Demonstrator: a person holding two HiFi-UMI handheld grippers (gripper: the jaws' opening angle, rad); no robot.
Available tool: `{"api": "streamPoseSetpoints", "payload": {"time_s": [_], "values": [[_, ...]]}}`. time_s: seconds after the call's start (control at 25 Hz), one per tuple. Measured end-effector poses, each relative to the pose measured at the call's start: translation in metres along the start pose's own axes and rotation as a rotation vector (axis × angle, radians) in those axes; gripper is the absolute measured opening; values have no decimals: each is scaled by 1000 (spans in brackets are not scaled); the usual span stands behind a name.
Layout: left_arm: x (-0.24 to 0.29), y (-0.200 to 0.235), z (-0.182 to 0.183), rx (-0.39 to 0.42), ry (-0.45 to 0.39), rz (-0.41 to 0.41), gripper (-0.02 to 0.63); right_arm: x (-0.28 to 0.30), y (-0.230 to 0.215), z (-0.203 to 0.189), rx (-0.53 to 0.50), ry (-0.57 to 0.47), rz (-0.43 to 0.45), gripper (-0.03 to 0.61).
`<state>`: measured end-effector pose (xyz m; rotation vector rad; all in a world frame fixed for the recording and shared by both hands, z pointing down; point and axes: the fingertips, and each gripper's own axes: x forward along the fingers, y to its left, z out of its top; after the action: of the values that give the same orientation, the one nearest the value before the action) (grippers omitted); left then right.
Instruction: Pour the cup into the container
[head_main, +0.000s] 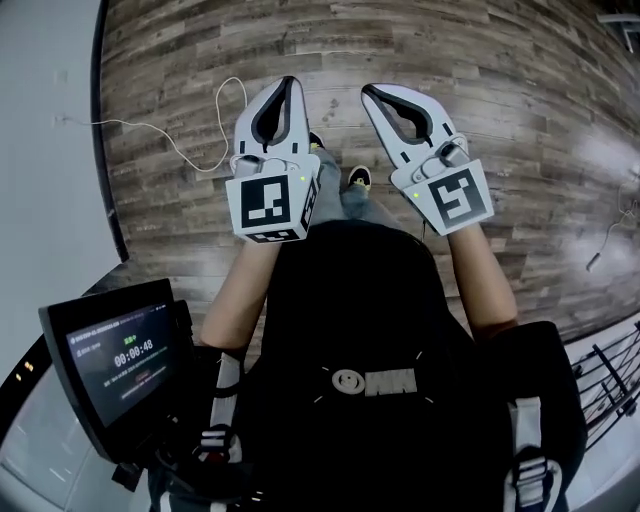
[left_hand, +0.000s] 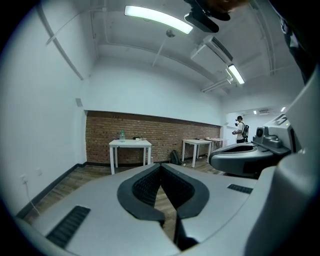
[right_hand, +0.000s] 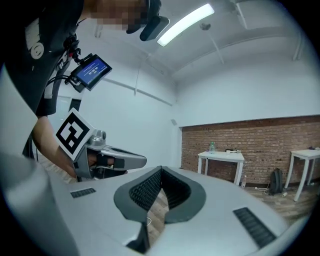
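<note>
No cup or container can be made out in any view. In the head view my left gripper (head_main: 290, 82) and right gripper (head_main: 368, 92) are held side by side above a wooden floor (head_main: 520, 90), both shut with nothing between the jaws. The left gripper view shows its jaws (left_hand: 161, 165) meeting at the tip and pointing toward a far white table (left_hand: 130, 144) with a bottle (left_hand: 121, 135) on it. The right gripper's jaws (right_hand: 161, 170) also meet at the tip, and the same table (right_hand: 221, 156) and bottle (right_hand: 212, 146) lie far ahead.
A white cable (head_main: 190, 150) trails across the floor by the white wall (head_main: 50, 150). A tablet screen (head_main: 120, 365) hangs at my lower left. A second white table (left_hand: 196, 142), a backpack (right_hand: 275, 180) and a distant person (left_hand: 241, 129) stand by the brick wall.
</note>
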<state>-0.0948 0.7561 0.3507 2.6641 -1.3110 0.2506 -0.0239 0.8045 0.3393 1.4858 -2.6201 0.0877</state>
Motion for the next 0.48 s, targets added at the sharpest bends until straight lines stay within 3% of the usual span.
{"api": "streamPoseSetpoints", "payload": {"time_s": [0.16,0.32,0.48], "values": [[-35,-51,-2,26,-20,-4,2,-48,17,-3,-29,-19,19,5],[-51,-59,3,42,-32,-8,2,-58,33,-2,-20,-31,29,6],[-59,-58,13,67,-62,-10,2,-58,31,8,-7,-47,-27,5]]}}
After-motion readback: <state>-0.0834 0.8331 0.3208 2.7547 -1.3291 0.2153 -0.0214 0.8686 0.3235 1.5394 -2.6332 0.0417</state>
